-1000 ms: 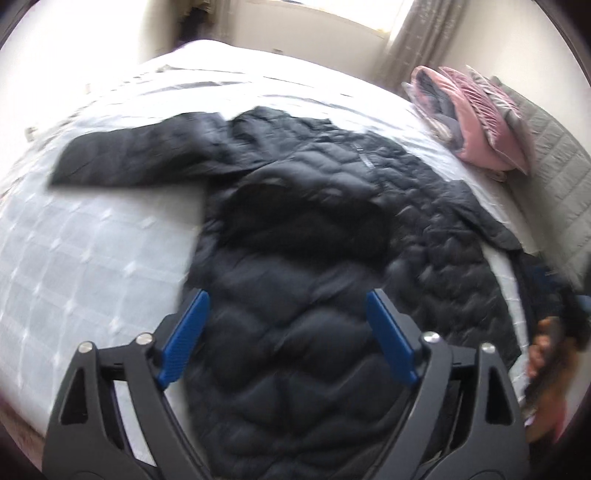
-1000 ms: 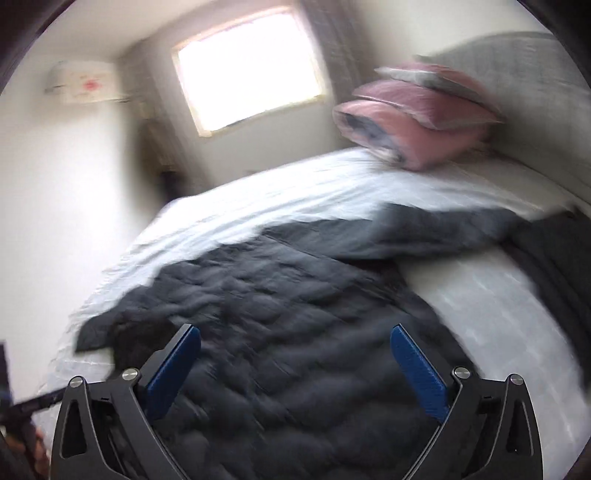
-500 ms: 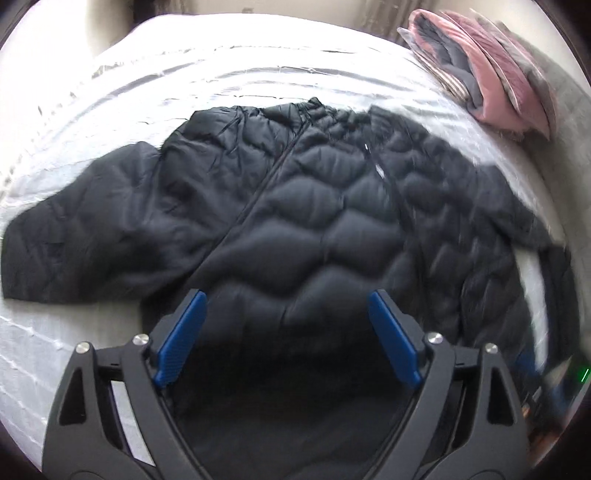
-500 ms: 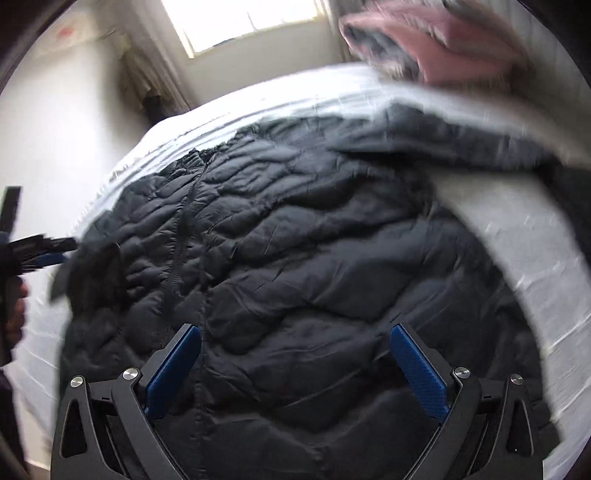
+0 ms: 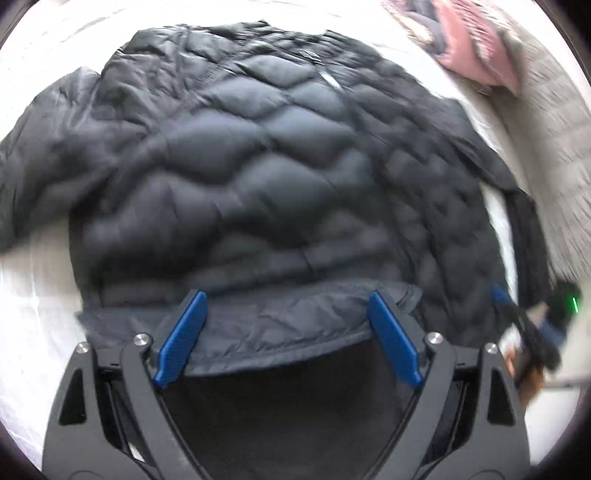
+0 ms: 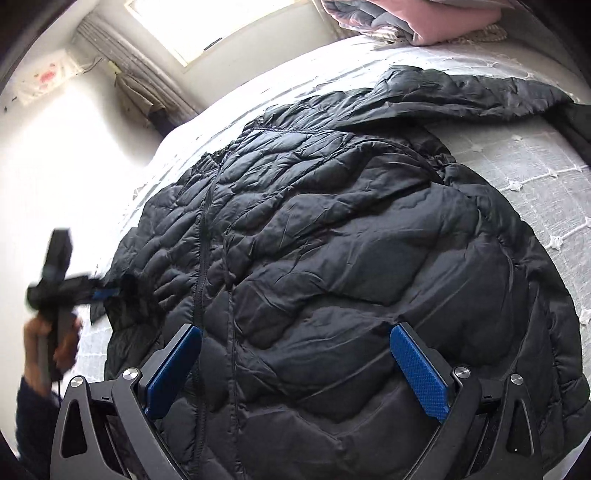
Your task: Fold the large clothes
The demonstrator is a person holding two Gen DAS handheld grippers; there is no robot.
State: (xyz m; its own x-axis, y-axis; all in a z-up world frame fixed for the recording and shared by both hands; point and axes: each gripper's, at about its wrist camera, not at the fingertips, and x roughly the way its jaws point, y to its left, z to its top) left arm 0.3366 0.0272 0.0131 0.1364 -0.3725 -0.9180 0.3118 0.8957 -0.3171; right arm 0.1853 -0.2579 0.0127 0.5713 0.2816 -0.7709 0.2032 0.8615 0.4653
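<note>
A black quilted puffer jacket (image 5: pixel 266 166) lies spread on a white bed (image 5: pixel 33 295), sleeves out to both sides. My left gripper (image 5: pixel 286 299) is open, its blue pads straddling the jacket's near hem, which lies between the fingers. My right gripper (image 6: pixel 295 332) is open just above the jacket (image 6: pixel 332 240) near its lower front, right of the zip. The left gripper also shows in the right wrist view (image 6: pixel 101 293) at the jacket's left edge. The right gripper shows blurred in the left wrist view (image 5: pixel 498 295) at the jacket's right edge.
Pink and grey pillows (image 6: pixel 417 18) are stacked at the head of the bed, by a grey padded headboard (image 5: pixel 554 122). A window (image 6: pixel 207 26) with curtains stands beyond the bed. The white quilted bedspread (image 6: pixel 535 177) lies bare to the right of the jacket.
Both grippers have dropped closer to the jacket and come in low over its near hem. The left gripper's pads now straddle the hem. Both stay open.
</note>
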